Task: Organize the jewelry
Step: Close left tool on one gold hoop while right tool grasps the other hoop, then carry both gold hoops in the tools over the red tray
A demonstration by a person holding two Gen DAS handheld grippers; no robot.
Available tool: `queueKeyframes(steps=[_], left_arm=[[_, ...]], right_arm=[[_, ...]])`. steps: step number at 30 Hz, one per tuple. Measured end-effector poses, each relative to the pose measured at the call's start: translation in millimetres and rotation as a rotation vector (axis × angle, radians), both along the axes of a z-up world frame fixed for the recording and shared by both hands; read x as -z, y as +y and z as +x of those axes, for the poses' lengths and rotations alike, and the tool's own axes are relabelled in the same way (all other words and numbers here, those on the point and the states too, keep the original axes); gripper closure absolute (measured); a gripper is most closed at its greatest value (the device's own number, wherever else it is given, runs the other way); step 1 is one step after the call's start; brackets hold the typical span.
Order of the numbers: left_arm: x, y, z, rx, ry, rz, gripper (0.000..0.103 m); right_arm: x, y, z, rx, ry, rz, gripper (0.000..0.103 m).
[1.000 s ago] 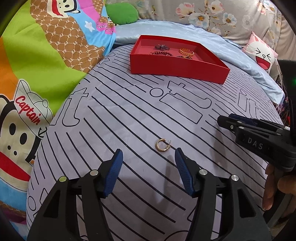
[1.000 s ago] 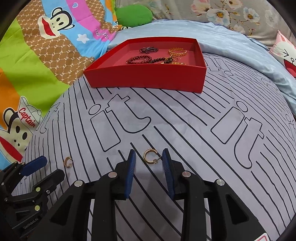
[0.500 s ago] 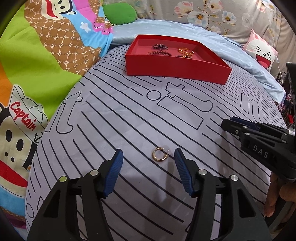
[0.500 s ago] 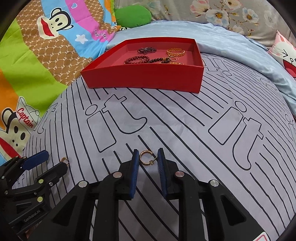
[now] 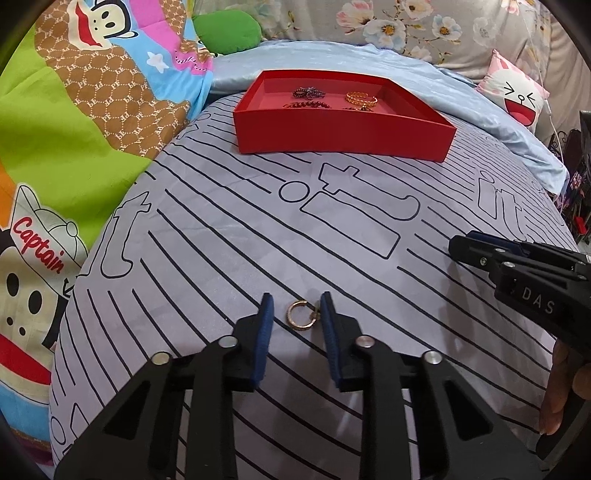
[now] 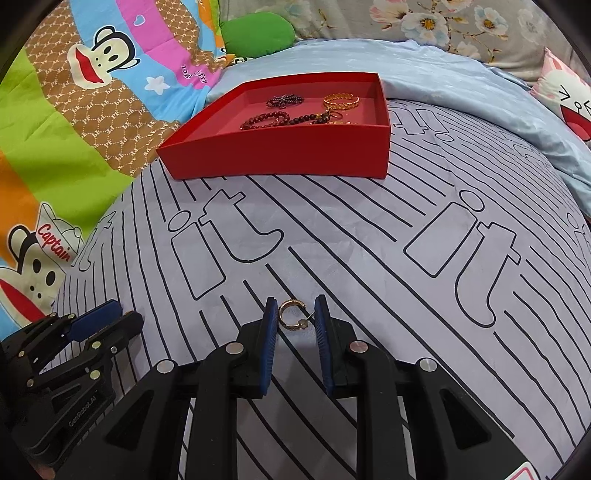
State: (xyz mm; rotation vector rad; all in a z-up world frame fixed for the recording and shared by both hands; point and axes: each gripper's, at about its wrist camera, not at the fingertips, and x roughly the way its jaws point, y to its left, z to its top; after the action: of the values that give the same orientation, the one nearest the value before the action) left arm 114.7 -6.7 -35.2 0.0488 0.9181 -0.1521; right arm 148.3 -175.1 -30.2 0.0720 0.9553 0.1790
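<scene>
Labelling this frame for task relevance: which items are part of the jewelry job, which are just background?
Job:
- hoop earring between the left hand-held gripper fingers
- second hoop earring between the right hand-held gripper fingers
- red tray with bead bracelet and gold bangle

Background:
- striped sheet
- cartoon blanket
- green cushion
- cat pillow

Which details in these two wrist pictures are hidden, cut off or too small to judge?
- Left wrist view: the red tray's near wall hides part of the bead bracelet.
- Right wrist view: the left gripper covers its own hoop earring.
- Both views: whether the pads touch the hoop earrings is too fine to tell.
- Left wrist view: the right gripper is seen side-on, so its gap is hidden.
</scene>
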Motion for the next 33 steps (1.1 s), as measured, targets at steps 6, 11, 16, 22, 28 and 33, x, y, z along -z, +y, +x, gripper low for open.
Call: queueKeyframes(steps=[6,11,16,22,28,33], left_arm=[[-0.3,-2.4,-1.6,0.015,0.002,-0.003,0.085],[-2.0,0.2,-3.2,0.014,0.016,-0.029,0.085],[-8.0,0.2,-4.3,0.014,0.016,-0.041,0.085],[-23.2,-1.1,-2.0,0.014,-0.006,-0.061,0.085],[-40.8,-1.3,3.0,0.015,-0.037,-0.081,0.085],[-56.9,8.6,10.9,-0.006,-0.068,-0.098,0.085]], right_arm=[[-0.7,-0.6,-1.2,0.002,-0.001,0.005,0.084],[-4.4,-3.1,-3.9,0.006,-0.007,0.012,0.084],[-12.5,-4.7,-5.1,0.008,-0.022,0.024,0.084],[-30.6,-2.8,-6.7,-0.003,-0.054,0.043,0.084],[-48.2,-1.8,-6.0,-0.011,-0.089,0.057,0.084],[-60.2,-6.1,-4.2,-0.005,-0.114,0.06,0.084]])
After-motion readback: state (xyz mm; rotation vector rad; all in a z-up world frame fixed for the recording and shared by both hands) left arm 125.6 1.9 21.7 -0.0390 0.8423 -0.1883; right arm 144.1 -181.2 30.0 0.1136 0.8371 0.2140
